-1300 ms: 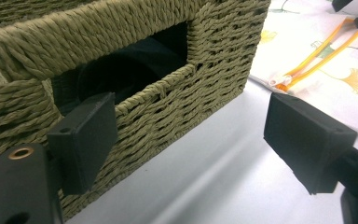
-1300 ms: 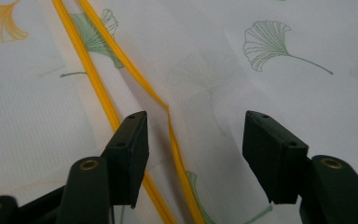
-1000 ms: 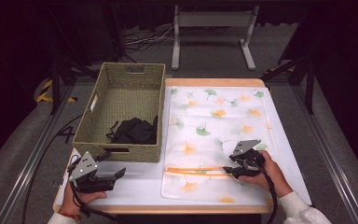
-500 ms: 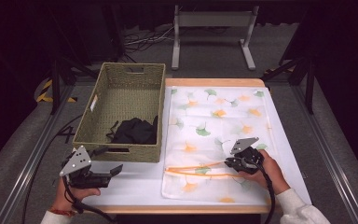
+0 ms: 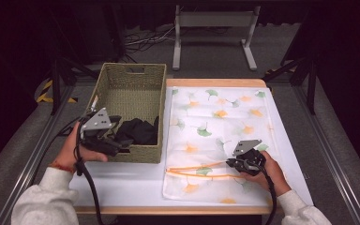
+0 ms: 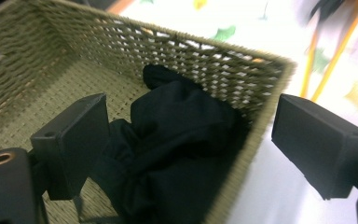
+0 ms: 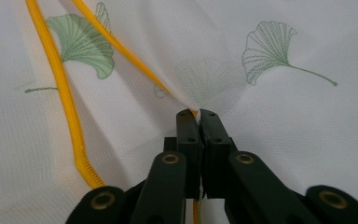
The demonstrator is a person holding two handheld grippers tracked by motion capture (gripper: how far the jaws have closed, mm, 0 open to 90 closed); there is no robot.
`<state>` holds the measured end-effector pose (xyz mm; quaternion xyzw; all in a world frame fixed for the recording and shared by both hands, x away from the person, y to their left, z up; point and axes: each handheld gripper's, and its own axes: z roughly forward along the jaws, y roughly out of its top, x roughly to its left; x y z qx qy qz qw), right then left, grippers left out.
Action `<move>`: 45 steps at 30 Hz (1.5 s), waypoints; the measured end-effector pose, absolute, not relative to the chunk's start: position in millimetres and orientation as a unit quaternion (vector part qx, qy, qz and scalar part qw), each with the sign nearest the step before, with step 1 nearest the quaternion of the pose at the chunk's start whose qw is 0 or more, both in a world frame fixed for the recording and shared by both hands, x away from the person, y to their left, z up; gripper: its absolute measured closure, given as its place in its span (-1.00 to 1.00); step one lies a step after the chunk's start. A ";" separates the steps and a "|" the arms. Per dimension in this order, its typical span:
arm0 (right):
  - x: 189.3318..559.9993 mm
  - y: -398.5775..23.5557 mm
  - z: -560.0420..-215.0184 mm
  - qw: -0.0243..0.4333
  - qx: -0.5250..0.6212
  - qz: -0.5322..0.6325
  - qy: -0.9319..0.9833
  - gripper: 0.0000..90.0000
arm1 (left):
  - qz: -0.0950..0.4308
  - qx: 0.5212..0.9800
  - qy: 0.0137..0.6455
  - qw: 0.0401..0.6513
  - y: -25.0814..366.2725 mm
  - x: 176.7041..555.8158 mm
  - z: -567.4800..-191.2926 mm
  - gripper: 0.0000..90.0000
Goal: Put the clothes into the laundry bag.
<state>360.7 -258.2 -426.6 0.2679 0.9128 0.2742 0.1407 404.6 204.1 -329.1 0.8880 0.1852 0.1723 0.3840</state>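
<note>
Basket (image 5: 130,101) as landmark: left gripper (image 5: 117,145) hangs wide apart over its near corner, lined up on the black cloth (image 5: 138,131) inside, while beside it right gripper (image 5: 236,164) pinches the mesh bag's (image 5: 220,136) zipper edge, propping the mouth open.

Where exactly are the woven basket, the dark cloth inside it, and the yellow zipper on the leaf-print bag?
woven basket (image 5: 136,70), high view, on its far rim.
dark cloth (image 6: 177,135), left gripper view, on the middle of the bundle.
yellow zipper (image 7: 70,121), right gripper view, on the left strip of its open teeth.
</note>
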 end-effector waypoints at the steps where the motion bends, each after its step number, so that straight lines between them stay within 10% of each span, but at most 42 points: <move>1: 360.6 -258.4 -426.7 0.141 0.268 0.275 0.913 0.95 | 0.163 0.895 0.182 0.373 201.4 411.2 -330.8 -0.70; 21: 361.8 -260.7 -427.3 0.132 0.271 0.280 0.912 0.95 | 0.042 0.953 0.161 0.252 175.2 473.2 -366.9 -0.68; 45: 362.5 -261.3 -427.7 0.129 0.275 0.283 0.910 0.93 | 0.017 0.983 0.149 0.109 143.8 495.5 -409.2 -0.85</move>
